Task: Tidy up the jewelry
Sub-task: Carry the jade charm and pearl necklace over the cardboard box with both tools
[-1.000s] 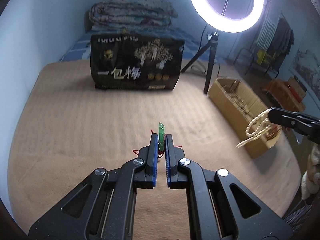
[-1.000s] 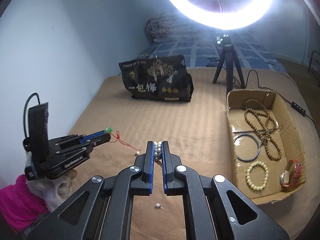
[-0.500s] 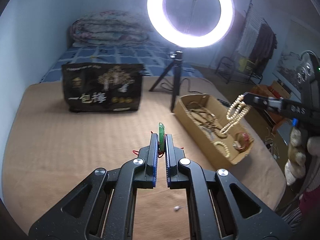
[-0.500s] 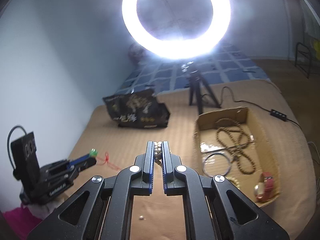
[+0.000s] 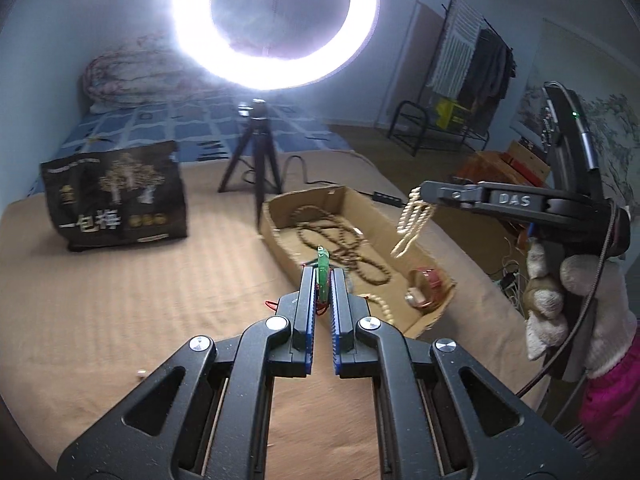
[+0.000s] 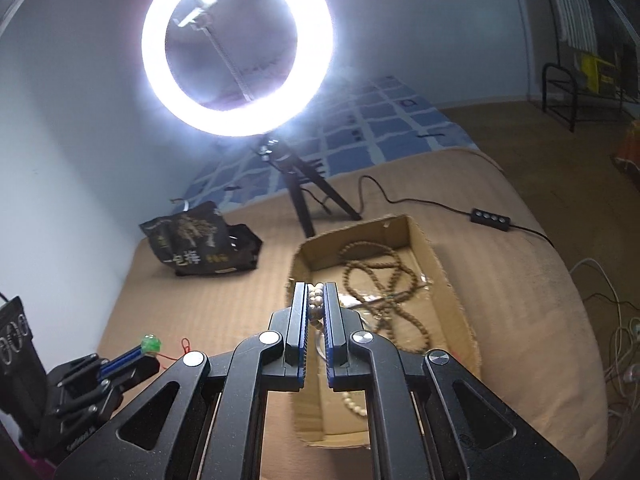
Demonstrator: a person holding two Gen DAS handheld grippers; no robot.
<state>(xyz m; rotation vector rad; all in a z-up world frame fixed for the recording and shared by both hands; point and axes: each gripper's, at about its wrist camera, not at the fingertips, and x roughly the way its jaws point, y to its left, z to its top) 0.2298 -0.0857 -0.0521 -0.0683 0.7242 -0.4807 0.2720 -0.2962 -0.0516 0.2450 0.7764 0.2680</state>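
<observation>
My left gripper [image 5: 322, 270] is shut on a green pendant [image 5: 321, 261] with a red cord trailing under it, held above the near left wall of the cardboard box [image 5: 276, 212]. In the right wrist view the same pendant [image 6: 150, 345] shows at the tip of the left gripper [image 6: 144, 350]. My right gripper [image 6: 316, 294] is shut on a cream pearl strand [image 6: 316, 304]; seen from the left, the pearl strand [image 5: 414, 220] dangles over the box from the right gripper [image 5: 420, 194]. The box [image 6: 438, 256] holds brown bead necklaces [image 6: 384, 276], a cream bracelet and a red-strapped watch [image 5: 424, 286].
A lit ring light [image 5: 276, 20] on a tripod [image 5: 256, 160] stands just behind the box, its cable and remote [image 6: 492, 216] running right. A black printed bag [image 5: 116, 196] stands at the back left. One loose pearl [image 5: 140, 374] lies on the tan blanket.
Both grippers have swung right and risen a little, from over the bare blanket to over the box, each still carrying its piece. The box and ring light now fill the middle of both views.
</observation>
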